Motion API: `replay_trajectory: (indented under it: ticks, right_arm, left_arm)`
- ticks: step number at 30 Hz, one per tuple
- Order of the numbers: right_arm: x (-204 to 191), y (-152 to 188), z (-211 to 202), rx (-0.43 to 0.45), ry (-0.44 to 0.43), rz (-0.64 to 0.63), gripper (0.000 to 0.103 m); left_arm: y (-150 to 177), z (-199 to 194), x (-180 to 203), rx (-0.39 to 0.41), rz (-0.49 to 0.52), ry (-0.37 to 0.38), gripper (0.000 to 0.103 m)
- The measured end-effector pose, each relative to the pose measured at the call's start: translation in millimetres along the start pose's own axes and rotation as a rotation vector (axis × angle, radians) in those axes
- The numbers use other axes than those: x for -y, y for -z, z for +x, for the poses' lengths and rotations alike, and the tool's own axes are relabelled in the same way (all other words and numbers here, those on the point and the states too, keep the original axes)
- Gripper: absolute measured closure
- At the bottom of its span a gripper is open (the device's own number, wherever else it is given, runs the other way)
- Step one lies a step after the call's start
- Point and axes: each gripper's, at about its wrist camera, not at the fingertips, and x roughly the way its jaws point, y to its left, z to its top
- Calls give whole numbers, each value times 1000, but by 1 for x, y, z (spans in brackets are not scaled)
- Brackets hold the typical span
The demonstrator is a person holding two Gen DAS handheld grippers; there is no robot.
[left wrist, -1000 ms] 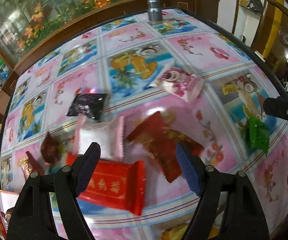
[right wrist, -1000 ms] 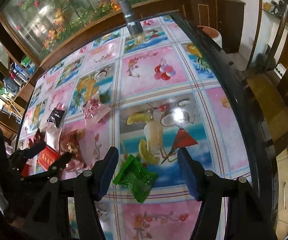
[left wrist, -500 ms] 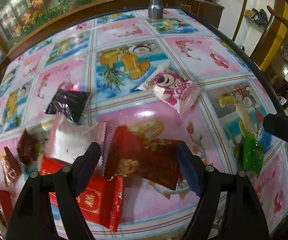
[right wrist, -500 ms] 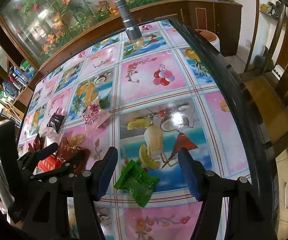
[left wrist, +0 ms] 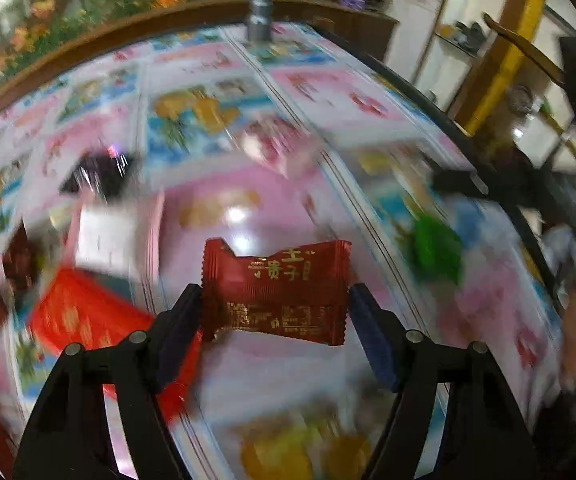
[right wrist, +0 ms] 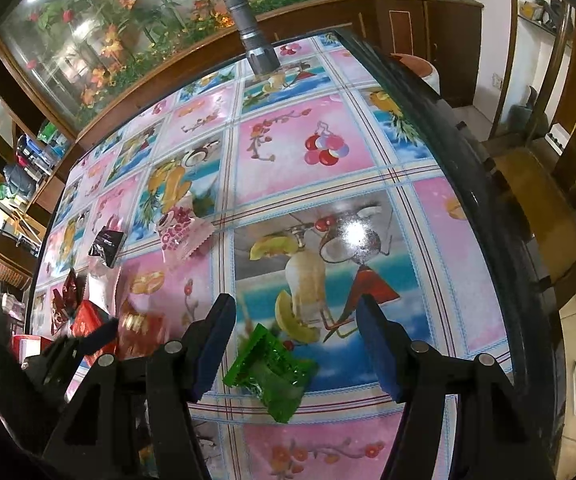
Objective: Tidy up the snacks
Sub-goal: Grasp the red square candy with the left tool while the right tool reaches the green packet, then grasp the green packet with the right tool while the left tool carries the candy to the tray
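Snacks lay scattered on a table (right wrist: 367, 168) covered in a fruit-print cloth. Left gripper (left wrist: 275, 304) had just been closing and now clamped a dark red packet (left wrist: 276, 290) by its two ends, the packet sharp while the background blurred. Bright red packet (left wrist: 76, 312), white packet (left wrist: 108, 236) and black packet (left wrist: 100, 172) sat beyond it. Right gripper (right wrist: 295, 320) stood with jaws apart, the green packet (right wrist: 272, 372) on the cloth between them, untouched. Pink packet (right wrist: 180, 232) lay farther off.
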Motion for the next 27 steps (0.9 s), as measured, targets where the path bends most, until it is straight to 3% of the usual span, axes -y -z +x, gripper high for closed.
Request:
replay_trajectory:
  ticks: [3,8,13,21,27]
  right_arm:
    - [4,-1,-2,10,-8,20,38]
    - [6,-1,-6,22,-20,28,38]
    - [3,0,-5,9,-22,15,38]
    - [-8,4,1,-16,-34,-28,38]
    - [-18,18,2,-31,-76,-34,38]
  left_arm:
    - [20,-16,1,-23,15,5,30]
    - [26,-44,-12,-24,-60,37,30]
    - [45,-64,-19,13,-24,-95,29]
    - [106,-88,-53,22,-137,-132,29]
    - [126,-93,-68,26,-191,-133,29]
